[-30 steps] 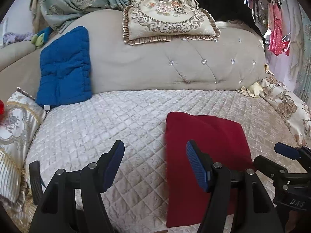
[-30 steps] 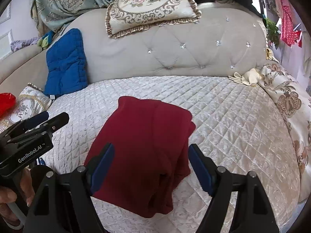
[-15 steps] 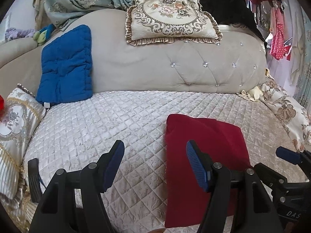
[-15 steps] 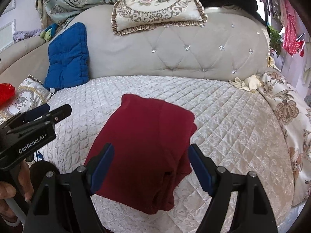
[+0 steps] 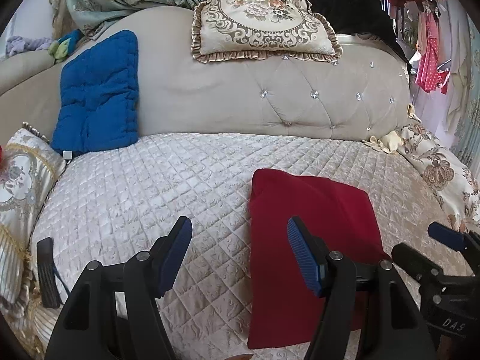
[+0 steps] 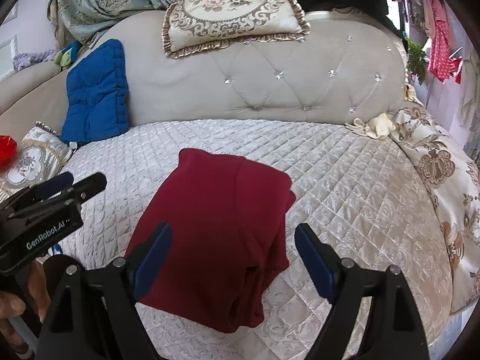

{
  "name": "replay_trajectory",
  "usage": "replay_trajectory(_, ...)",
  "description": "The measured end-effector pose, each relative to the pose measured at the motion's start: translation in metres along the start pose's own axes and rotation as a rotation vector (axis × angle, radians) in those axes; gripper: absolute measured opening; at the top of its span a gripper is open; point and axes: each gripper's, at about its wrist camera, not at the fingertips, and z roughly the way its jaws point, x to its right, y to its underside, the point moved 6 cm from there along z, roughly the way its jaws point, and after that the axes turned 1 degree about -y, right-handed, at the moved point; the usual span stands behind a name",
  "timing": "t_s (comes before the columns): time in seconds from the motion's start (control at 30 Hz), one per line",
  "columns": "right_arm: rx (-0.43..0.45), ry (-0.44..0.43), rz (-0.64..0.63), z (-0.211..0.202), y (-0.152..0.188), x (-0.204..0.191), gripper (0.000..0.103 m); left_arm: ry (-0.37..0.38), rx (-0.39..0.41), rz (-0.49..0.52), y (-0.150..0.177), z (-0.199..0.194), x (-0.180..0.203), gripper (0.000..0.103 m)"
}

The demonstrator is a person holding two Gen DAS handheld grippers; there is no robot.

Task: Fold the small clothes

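A dark red garment (image 5: 312, 234) lies folded into a flat rectangle on the quilted cream bed cover (image 5: 150, 186); it also shows in the right wrist view (image 6: 216, 222). My left gripper (image 5: 238, 255) is open and empty, held above the cover at the garment's left edge. My right gripper (image 6: 232, 255) is open and empty, hovering over the garment's near end. Each gripper shows at the edge of the other's view.
A blue quilted cushion (image 5: 96, 93) leans on the tufted headboard (image 5: 270, 102). An ornate pillow (image 5: 261, 18) sits on top of it. Patterned pillows lie at the left (image 5: 21, 180) and right (image 5: 444, 177). A black strap (image 5: 46, 273) lies at the left edge.
Both grippers have drawn back and risen slightly from the garment, staying open. The garment lies still.
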Motion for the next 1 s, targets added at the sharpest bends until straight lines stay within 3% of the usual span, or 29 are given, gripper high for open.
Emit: replay_trajectory(1.0, -0.021, 0.001, -0.02, 0.019, 0.011, -0.002, 0.092, 0.006, -0.037, -0.009, 0.011, 0.015, 0.0, 0.045)
